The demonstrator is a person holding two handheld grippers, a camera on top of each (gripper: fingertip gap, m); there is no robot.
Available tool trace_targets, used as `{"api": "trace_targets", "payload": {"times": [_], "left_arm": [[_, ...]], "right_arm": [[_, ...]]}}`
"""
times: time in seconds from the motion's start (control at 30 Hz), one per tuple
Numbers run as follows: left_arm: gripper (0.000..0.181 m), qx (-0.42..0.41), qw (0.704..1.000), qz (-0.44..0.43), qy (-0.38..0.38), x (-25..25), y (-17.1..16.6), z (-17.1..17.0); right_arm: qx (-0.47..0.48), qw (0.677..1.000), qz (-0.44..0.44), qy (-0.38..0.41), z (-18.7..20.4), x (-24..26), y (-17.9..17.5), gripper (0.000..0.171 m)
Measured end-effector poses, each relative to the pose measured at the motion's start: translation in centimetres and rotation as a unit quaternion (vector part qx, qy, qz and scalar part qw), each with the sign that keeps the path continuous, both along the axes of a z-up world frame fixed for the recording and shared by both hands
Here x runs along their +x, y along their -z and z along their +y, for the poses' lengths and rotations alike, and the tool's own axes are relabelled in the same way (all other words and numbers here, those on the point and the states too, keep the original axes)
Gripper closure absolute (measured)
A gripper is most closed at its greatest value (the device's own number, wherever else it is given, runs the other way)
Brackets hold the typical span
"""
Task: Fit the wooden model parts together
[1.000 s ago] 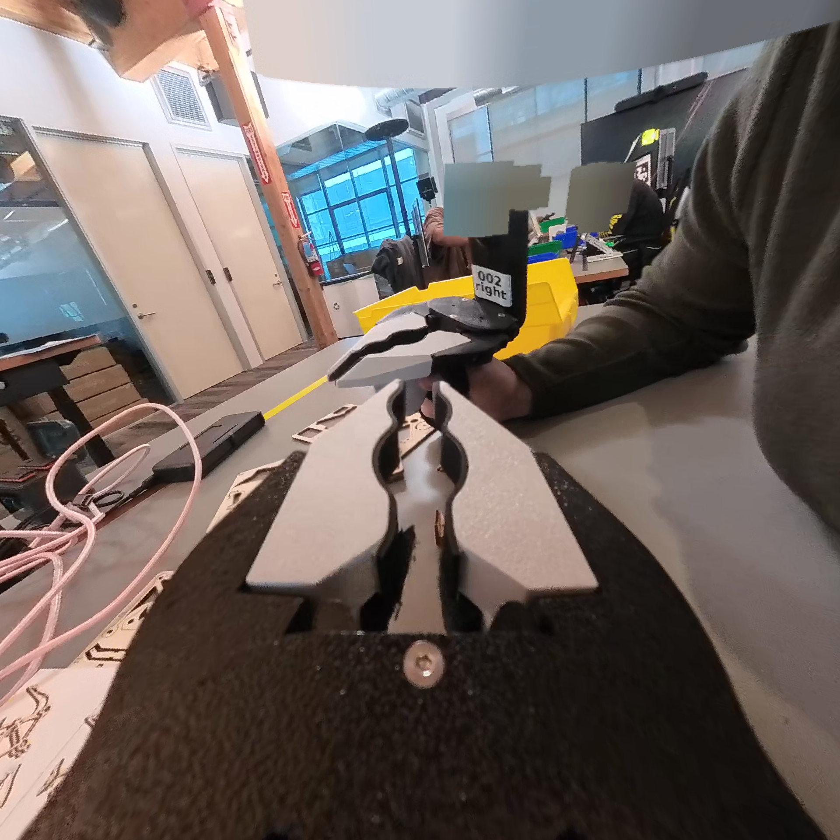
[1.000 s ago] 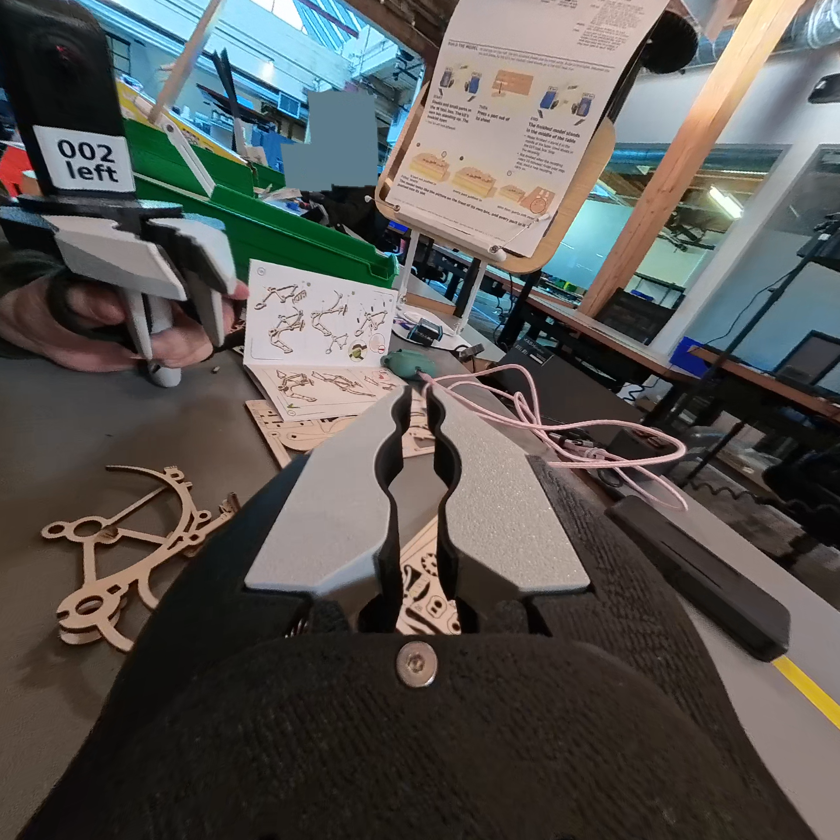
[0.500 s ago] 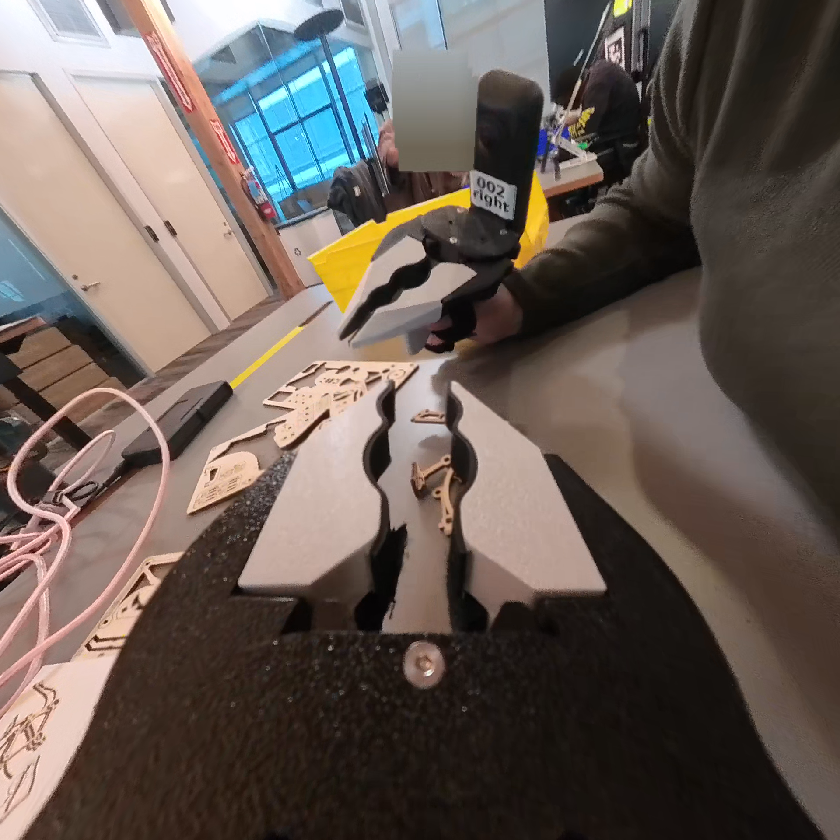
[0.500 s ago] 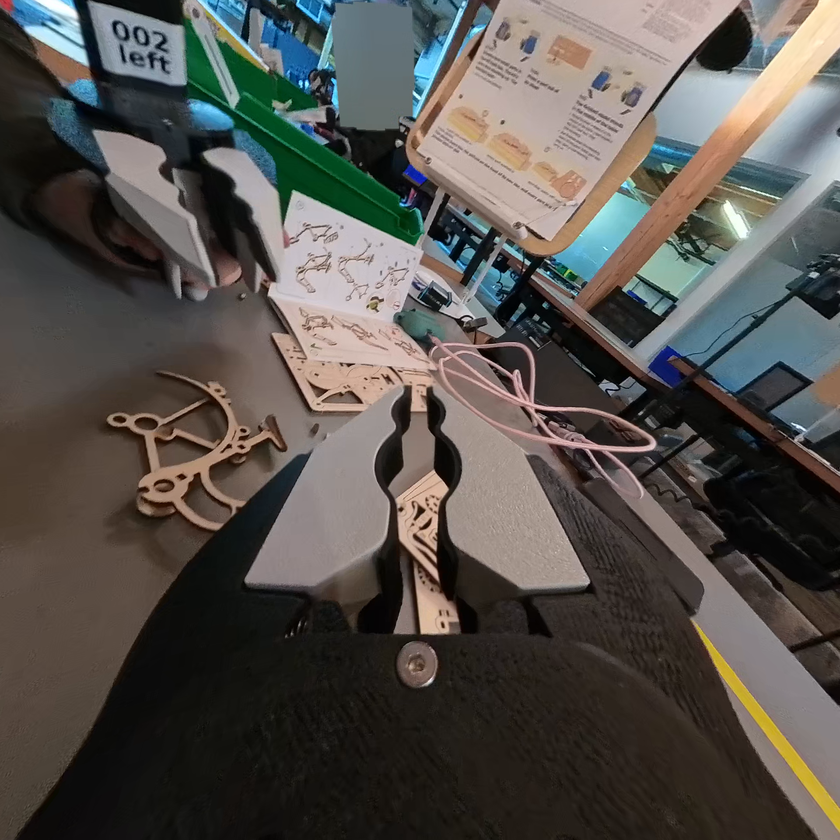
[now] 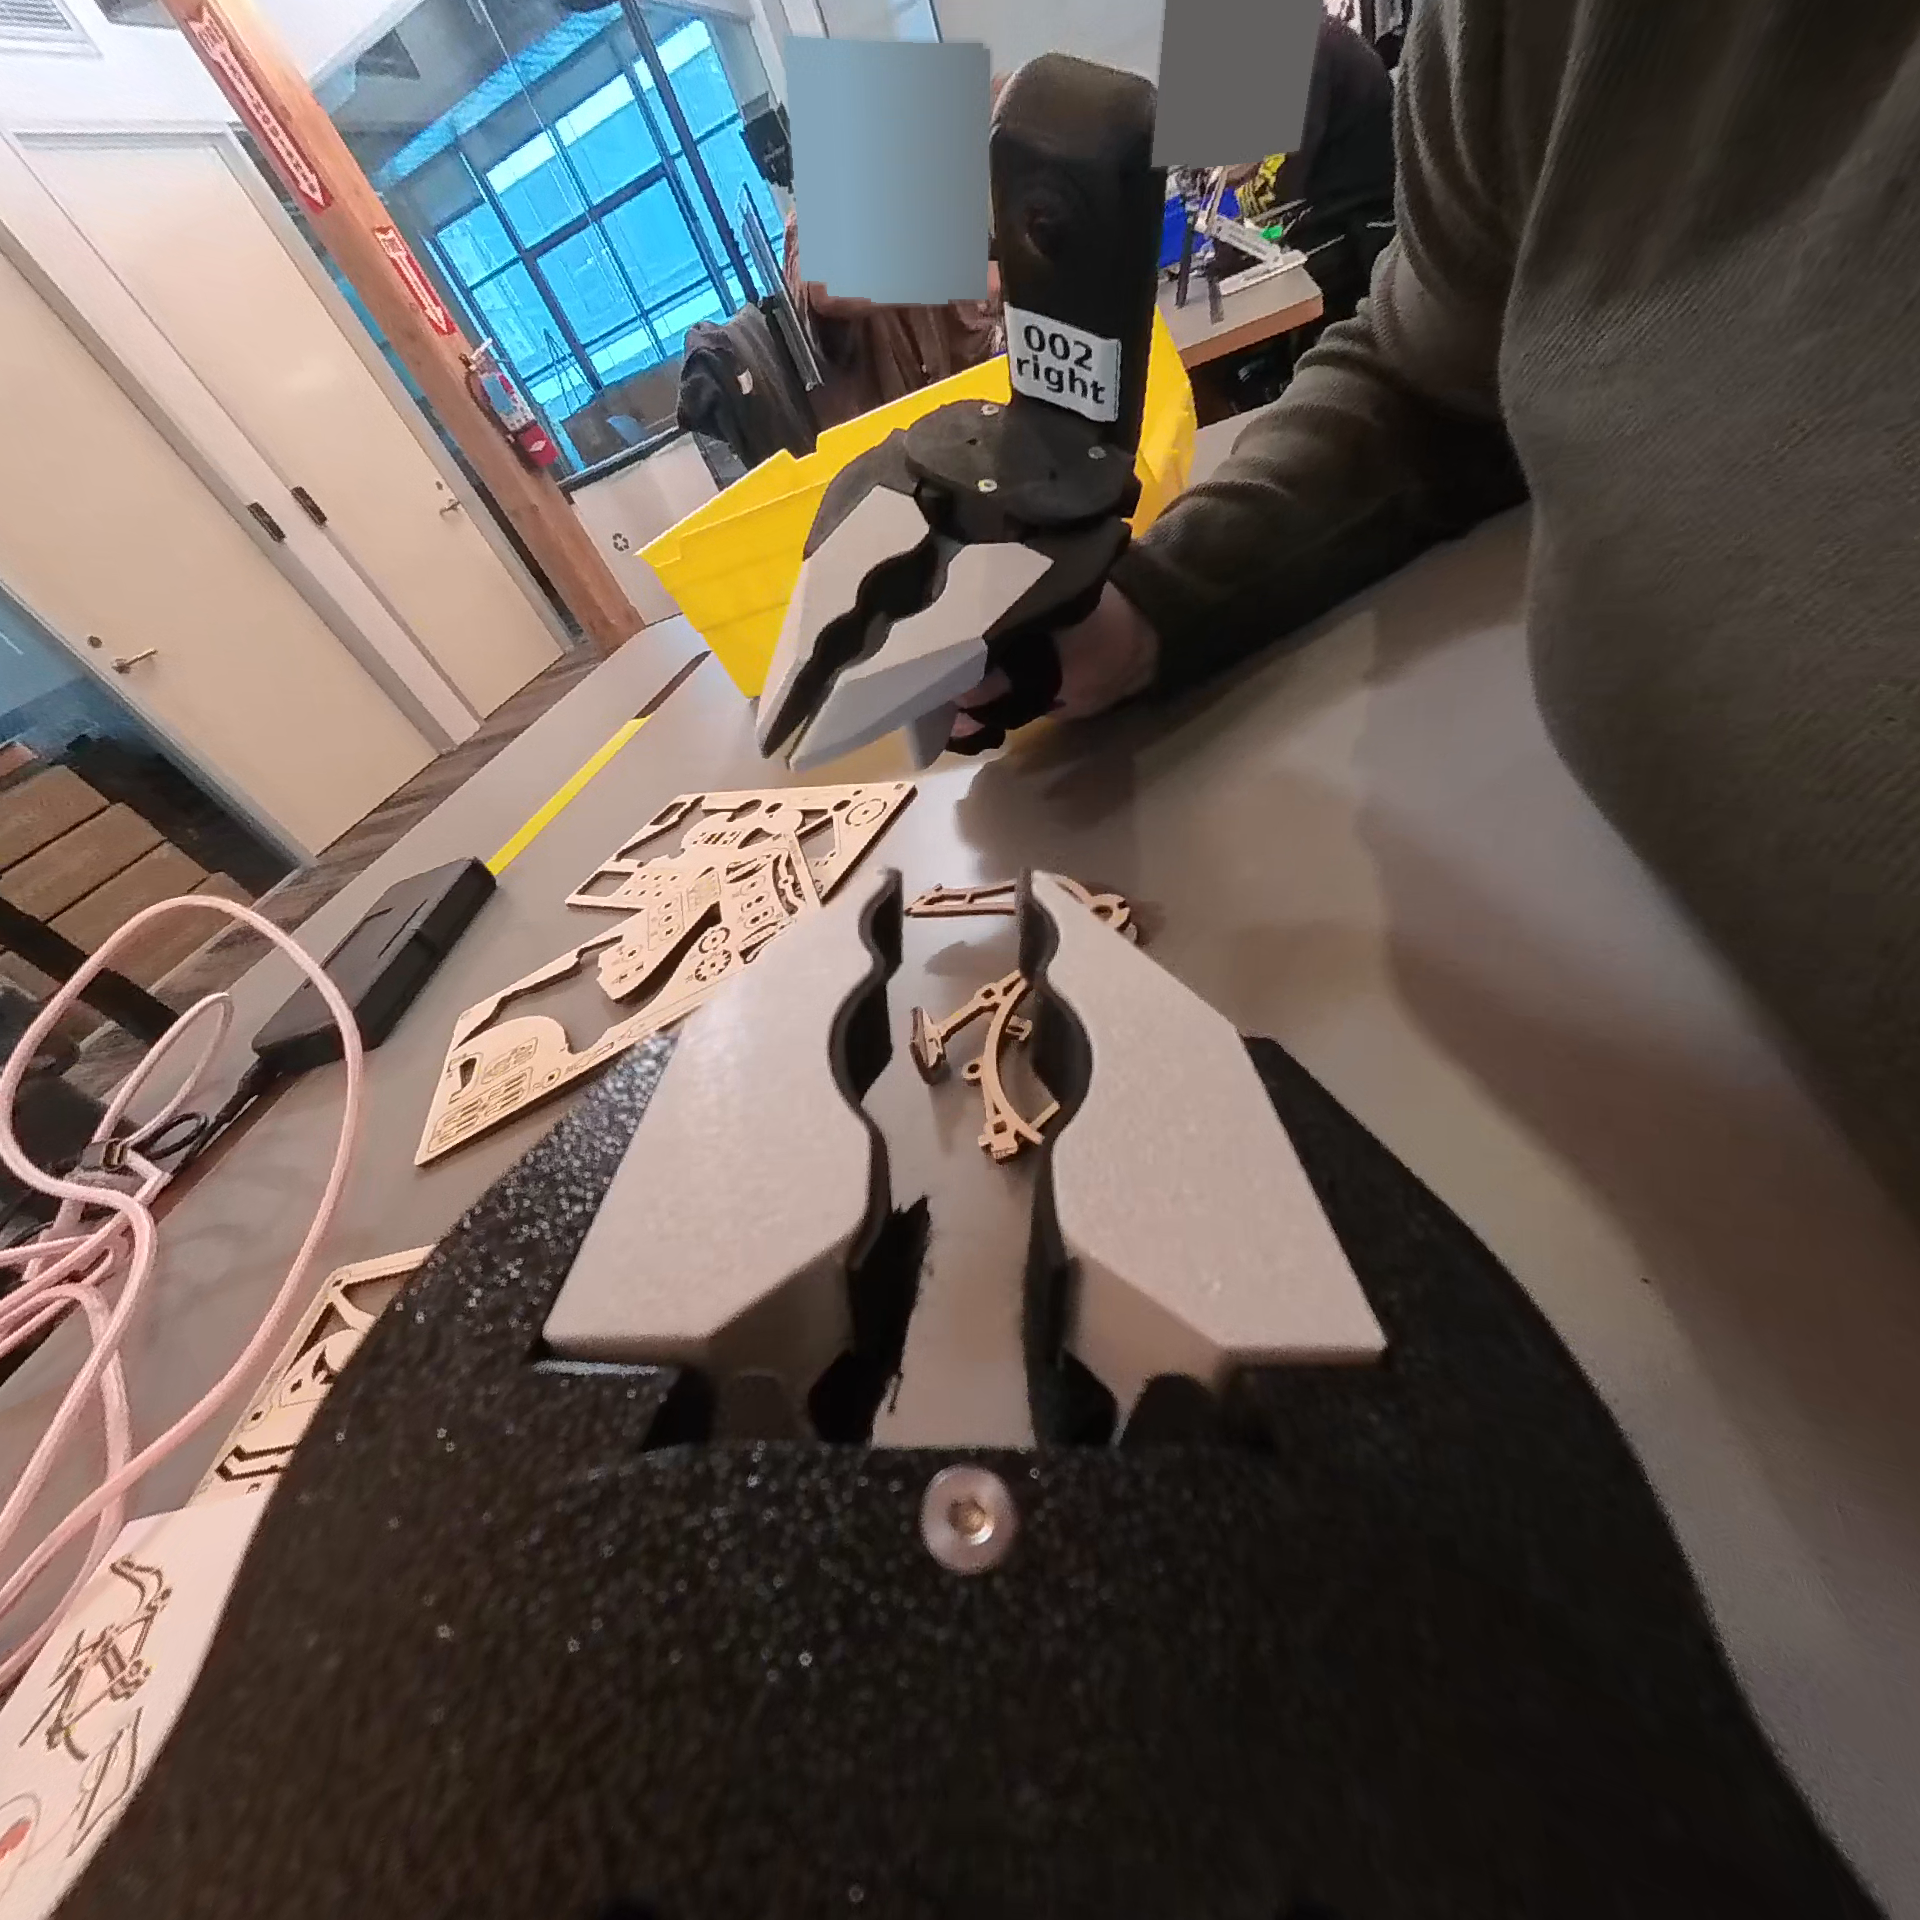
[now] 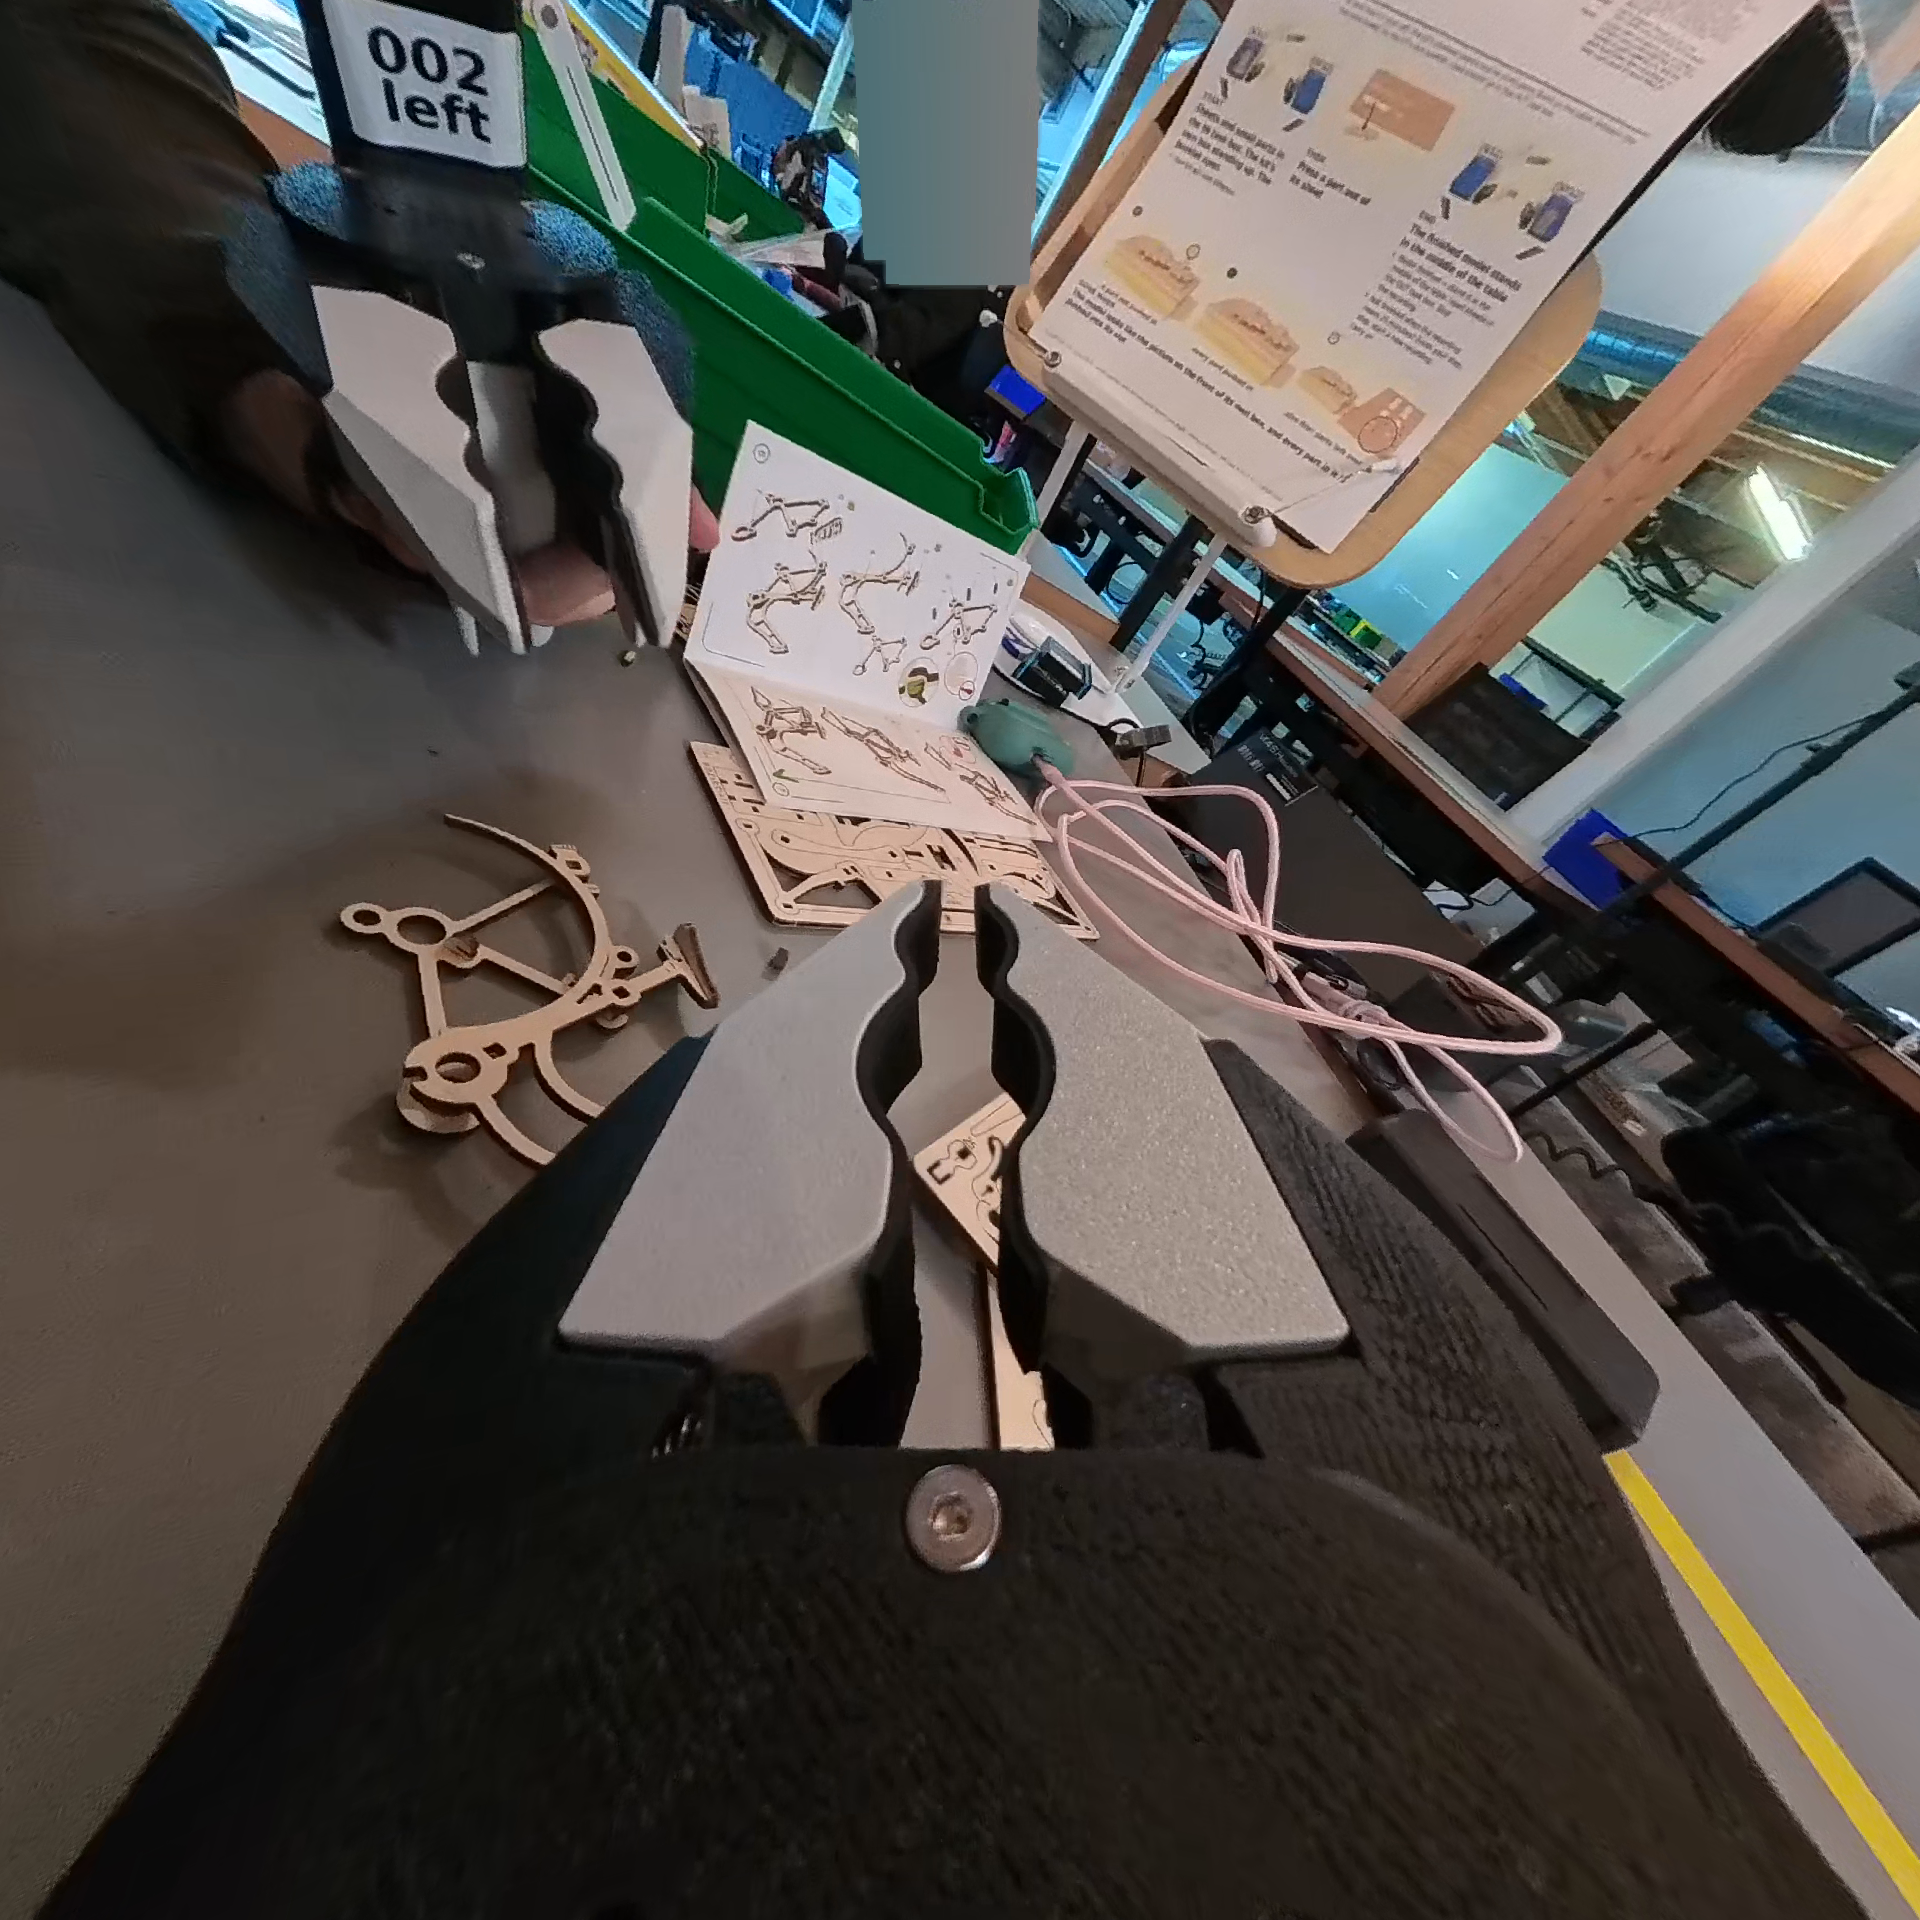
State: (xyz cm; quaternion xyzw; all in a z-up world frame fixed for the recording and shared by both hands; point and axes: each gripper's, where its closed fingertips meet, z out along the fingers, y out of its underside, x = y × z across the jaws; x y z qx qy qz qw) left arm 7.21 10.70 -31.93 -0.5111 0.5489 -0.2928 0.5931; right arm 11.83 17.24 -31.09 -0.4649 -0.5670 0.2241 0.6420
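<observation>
Two grippers hang over the grey table, and neither has hold of anything. The left gripper has its jaws parted by a clear gap, through which the curved wooden model part shows lying flat on the table below and just ahead. The right gripper shows only a narrow slit at its tips — nearly closed, nothing between them — and is tipped down above a flat wooden sheet of cut-out parts. In the right wrist view the same curved part, an arc with spokes and rings, lies to the left of the fingers, apart from both grippers. Beyond it an open instruction booklet rests on another wooden parts sheet, with a pink cable looped just beside them. A black flat device sits near the table's yellow-striped edge. Farther back stand a green bin and a clipboard stand bearing a printed sheet; the left wrist view shows a yellow bin behind the right gripper — and the person's sleeve reaching to it.
</observation>
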Motion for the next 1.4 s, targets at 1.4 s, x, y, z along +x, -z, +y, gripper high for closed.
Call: {"api": "trace_targets", "payload": {"times": [1.4], "left_arm": [[0.175,-0.052,0.964,0.262,0.003,2.0,5.7,1.9]], "right_arm": [[-0.178,0.945,-0.192,-0.197,-5.9,-0.3,5.5,0.171]]}}
